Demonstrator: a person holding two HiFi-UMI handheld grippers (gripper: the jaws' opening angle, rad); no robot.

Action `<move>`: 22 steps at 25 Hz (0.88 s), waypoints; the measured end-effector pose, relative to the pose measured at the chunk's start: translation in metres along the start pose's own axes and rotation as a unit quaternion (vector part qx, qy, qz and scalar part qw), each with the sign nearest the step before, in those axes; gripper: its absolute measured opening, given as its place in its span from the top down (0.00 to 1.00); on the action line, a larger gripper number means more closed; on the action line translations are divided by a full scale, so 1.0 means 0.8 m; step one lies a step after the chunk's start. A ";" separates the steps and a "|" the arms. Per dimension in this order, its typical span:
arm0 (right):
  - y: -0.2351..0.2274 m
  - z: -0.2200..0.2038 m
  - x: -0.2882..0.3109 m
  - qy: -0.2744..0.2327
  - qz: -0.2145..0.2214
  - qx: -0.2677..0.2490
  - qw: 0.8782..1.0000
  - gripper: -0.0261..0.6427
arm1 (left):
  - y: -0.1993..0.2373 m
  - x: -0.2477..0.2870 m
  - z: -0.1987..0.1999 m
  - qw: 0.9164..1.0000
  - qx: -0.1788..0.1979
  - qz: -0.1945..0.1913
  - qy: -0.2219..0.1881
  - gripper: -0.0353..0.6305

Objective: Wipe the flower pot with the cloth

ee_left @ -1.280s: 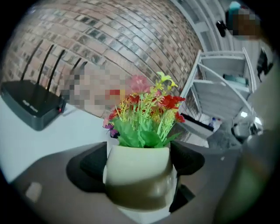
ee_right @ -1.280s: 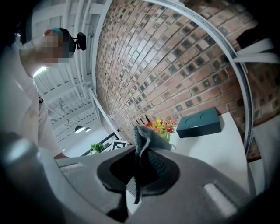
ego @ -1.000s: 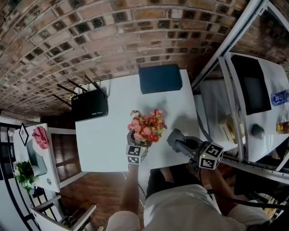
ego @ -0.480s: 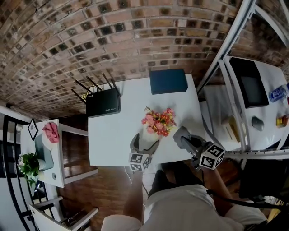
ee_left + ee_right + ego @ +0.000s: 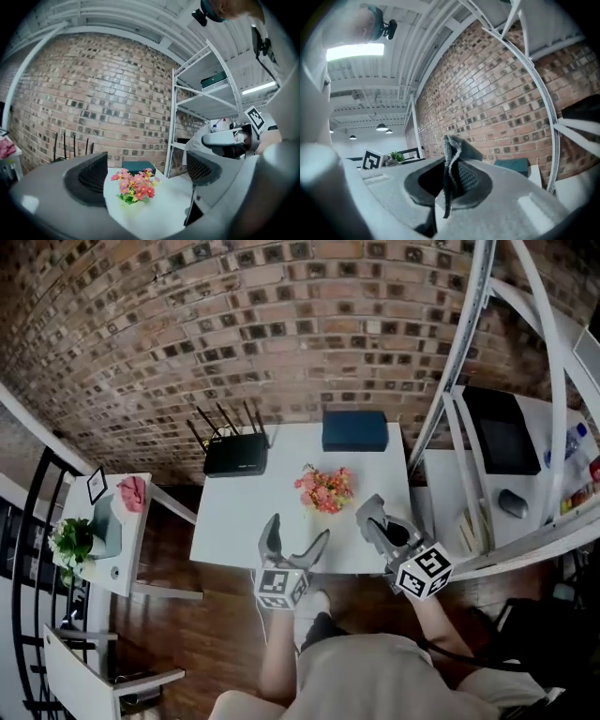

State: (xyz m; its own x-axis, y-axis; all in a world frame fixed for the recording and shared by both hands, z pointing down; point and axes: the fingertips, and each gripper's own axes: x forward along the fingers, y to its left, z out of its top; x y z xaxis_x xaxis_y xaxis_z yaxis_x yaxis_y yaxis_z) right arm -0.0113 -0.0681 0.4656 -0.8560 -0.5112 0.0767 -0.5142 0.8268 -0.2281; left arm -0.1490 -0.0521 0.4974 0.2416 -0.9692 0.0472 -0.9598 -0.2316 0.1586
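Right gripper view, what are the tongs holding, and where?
A grey cloth, pinched at a bunched fold between the right tongs; left tongs empty.

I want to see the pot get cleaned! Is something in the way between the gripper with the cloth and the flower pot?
Nothing visible is. Only bare white table lies between the right gripper, shut on the cloth, and the flower pot. The left gripper hangs open off to the side.

Rough, matt red-brown brick on wall (image 5: 234, 343); smooth, matt white top on table (image 5: 234, 521); dark wood planks with slight sheen on floor (image 5: 187, 634); white-painted metal on shelf frame (image 5: 459, 362); matt black plastic on router (image 5: 234, 457); coarse grey knit on cloth (image 5: 451, 154); matt grey plastic on left gripper (image 5: 145, 171).
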 end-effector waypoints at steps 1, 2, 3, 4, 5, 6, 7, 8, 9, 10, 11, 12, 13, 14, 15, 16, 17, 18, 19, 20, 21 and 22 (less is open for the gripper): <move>0.005 0.003 -0.017 -0.002 0.007 -0.012 1.000 0.96 | -0.014 -0.011 0.008 1.000 0.005 0.012 -0.008 0.14; 0.010 0.004 -0.037 -0.001 0.013 -0.021 1.000 0.96 | -0.030 -0.021 0.015 1.000 0.007 0.025 -0.016 0.14; 0.013 0.004 -0.057 -0.001 0.019 -0.027 0.999 0.96 | -0.048 -0.032 0.019 0.999 0.008 0.037 -0.023 0.14; 0.016 0.004 -0.078 -0.001 0.025 -0.031 0.999 0.96 | -0.068 -0.042 0.022 0.999 0.008 0.046 -0.028 0.13; 0.018 0.004 -0.099 -0.002 0.028 -0.034 0.999 0.96 | -0.090 -0.051 0.023 0.998 0.008 0.051 -0.031 0.13; 0.019 0.004 -0.117 -0.004 0.031 -0.035 0.999 0.96 | -0.114 -0.060 0.023 0.998 0.009 0.053 -0.031 0.12; 0.021 0.004 -0.135 -0.006 0.034 -0.035 0.999 0.96 | -0.136 -0.069 0.022 0.998 0.011 0.055 -0.030 0.10; 0.023 0.004 -0.150 -0.008 0.038 -0.035 0.999 0.96 | -0.156 -0.079 0.021 0.998 0.015 0.058 -0.027 0.09; 0.027 0.003 -0.163 -0.009 0.042 -0.034 0.998 0.96 | -0.173 -0.089 0.020 0.998 0.021 0.063 -0.023 0.08; 0.030 0.002 -0.173 -0.009 0.046 -0.035 0.998 0.96 | -0.185 -0.098 0.019 0.997 0.027 0.070 -0.019 0.09; 0.035 0.003 -0.181 -0.009 0.048 -0.037 0.998 0.96 | -0.194 -0.108 0.019 0.996 0.032 0.079 -0.015 0.09; 0.040 0.006 -0.188 -0.009 0.051 -0.042 0.998 0.96 | -0.199 -0.117 0.021 0.995 0.036 0.089 -0.013 0.09; 0.047 0.010 -0.193 -0.009 0.053 -0.048 0.997 0.96 | -0.202 -0.127 0.025 0.994 0.037 0.100 -0.015 0.09; 0.055 0.014 -0.198 -0.011 0.055 -0.056 0.997 0.96 | -0.202 -0.138 0.031 0.993 0.036 0.113 -0.020 0.09; 0.062 0.018 -0.202 -0.013 0.056 -0.066 0.996 0.96 | -0.201 -0.148 0.039 0.991 0.036 0.124 -0.028 0.10; 0.067 0.022 -0.204 -0.016 0.054 -0.076 0.996 0.96 | -0.200 -0.156 0.047 0.990 0.037 0.132 -0.036 0.10; 0.070 0.027 -0.206 -0.020 0.049 -0.082 0.995 0.96 | -0.199 -0.161 0.055 0.989 0.040 0.136 -0.042 0.10; 0.072 0.030 -0.208 -0.023 0.043 -0.086 0.995 0.96 | -0.199 -0.164 0.060 0.989 0.044 0.136 -0.045 0.11; 0.073 0.033 -0.209 -0.025 0.037 -0.087 0.995 0.96 | -0.200 -0.165 0.064 0.989 0.048 0.135 -0.046 0.11; 0.075 0.034 -0.210 -0.027 0.033 -0.086 0.995 0.96 | -0.201 -0.167 0.065 0.989 0.049 0.132 -0.046 0.11; 0.079 0.034 -0.209 -0.028 0.031 -0.086 0.995 0.96 | -0.201 -0.170 0.066 0.989 0.049 0.130 -0.045 0.11; 0.085 0.036 -0.209 -0.030 0.030 -0.086 0.995 0.96 | -0.200 -0.172 0.067 0.990 0.048 0.127 -0.044 0.11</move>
State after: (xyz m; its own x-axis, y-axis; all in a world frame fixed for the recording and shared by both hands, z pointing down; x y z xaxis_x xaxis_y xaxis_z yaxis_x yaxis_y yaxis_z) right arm 0.0984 0.0669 0.4096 -0.8837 -0.4680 0.0089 -0.4677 0.8819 -0.0599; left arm -0.0361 0.1142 0.4128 -0.0192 -0.9997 -0.0127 -0.9982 0.0185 0.0577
